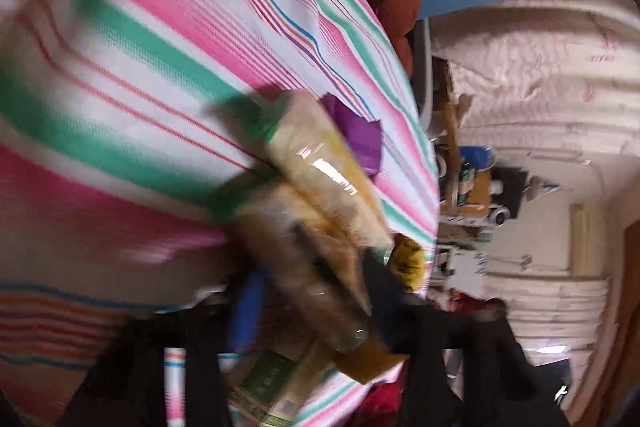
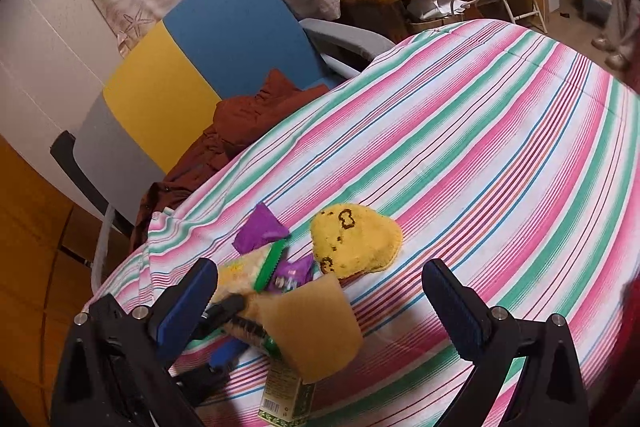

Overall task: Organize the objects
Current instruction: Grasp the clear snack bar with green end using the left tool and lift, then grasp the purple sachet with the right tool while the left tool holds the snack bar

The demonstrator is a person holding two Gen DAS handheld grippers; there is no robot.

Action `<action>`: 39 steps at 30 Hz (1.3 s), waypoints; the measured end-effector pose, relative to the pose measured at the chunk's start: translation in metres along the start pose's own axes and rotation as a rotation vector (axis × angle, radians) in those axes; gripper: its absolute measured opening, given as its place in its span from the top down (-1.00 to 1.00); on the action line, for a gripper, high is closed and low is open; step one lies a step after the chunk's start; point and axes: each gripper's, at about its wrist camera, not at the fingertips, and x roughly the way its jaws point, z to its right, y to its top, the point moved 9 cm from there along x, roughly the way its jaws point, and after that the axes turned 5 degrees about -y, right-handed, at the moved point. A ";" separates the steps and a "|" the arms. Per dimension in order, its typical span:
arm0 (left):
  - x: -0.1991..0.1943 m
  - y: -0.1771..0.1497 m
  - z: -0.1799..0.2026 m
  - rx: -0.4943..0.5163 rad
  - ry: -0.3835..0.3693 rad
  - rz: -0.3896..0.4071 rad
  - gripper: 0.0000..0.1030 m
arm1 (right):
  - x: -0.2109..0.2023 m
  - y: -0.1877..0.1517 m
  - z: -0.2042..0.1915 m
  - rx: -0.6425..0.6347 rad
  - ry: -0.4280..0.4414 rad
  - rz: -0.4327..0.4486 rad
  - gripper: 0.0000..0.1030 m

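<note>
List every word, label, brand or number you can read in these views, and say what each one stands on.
No text here can be read with confidence.
Green box: barcode and small print, too small to read.
Purple wrapper: printed design, blurred.
Clear snack packet: motion-blurred, nothing legible.
Yellow plush: brown stitched marks, one shaped like an "8", probably a pattern, not text.

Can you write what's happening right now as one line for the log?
left tool: shut on snack packet | right tool: open, empty | yellow plush toy: on striped cloth
</note>
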 end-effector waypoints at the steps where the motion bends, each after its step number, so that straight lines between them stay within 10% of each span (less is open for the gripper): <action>1: -0.004 0.002 -0.001 0.030 0.015 0.010 0.46 | 0.001 -0.001 -0.001 -0.010 -0.004 -0.001 -0.99; 19: -0.129 -0.029 -0.038 0.470 0.239 0.006 0.62 | 0.000 -0.004 -0.015 -0.112 -0.029 0.010 -0.99; 37: -0.109 -0.013 -0.054 0.481 0.239 -0.004 0.37 | 0.129 0.007 -0.092 -0.353 -0.177 -0.209 -0.98; 39: -0.109 -0.014 -0.055 0.485 0.222 0.001 0.38 | 0.145 0.003 -0.090 -0.346 -0.199 -0.247 -0.74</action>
